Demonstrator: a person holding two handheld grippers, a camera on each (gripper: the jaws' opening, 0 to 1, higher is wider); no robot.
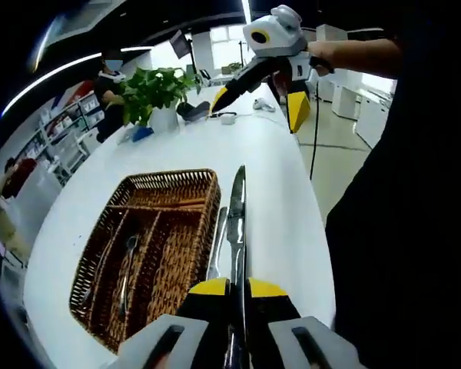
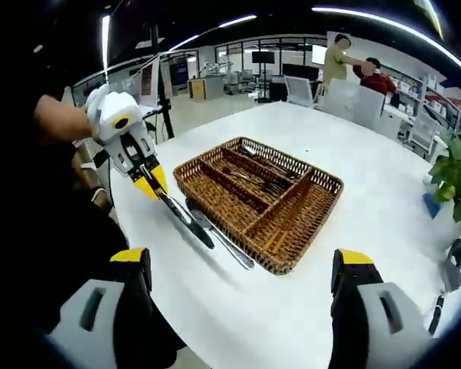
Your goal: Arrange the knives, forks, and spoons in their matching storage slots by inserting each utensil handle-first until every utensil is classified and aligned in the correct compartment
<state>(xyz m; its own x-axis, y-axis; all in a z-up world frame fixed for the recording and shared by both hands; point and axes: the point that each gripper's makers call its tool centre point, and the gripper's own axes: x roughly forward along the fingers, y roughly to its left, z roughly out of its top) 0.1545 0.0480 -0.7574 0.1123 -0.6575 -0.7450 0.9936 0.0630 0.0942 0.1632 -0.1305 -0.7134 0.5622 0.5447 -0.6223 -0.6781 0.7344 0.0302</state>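
Holding a long silver knife [image 1: 237,223] tight in our left claw [image 1: 239,289], right claw [image 2: 246,269] wide apart, we should next slide it handle-first into the brown woven basket [image 1: 203,223].

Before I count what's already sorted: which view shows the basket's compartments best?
The right gripper view: the wicker basket sits whole, its dividers and some utensils inside visible from above. The left gripper view shows the basket foreshortened beside the left tool's knife.

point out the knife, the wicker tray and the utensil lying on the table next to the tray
knife [image 1: 237,223], left gripper view, on the blade above the jaws
wicker tray [image 2: 311,174], right gripper view, on its far rim
loose utensil [image 2: 224,241], right gripper view, on its handle beside the tray's front wall
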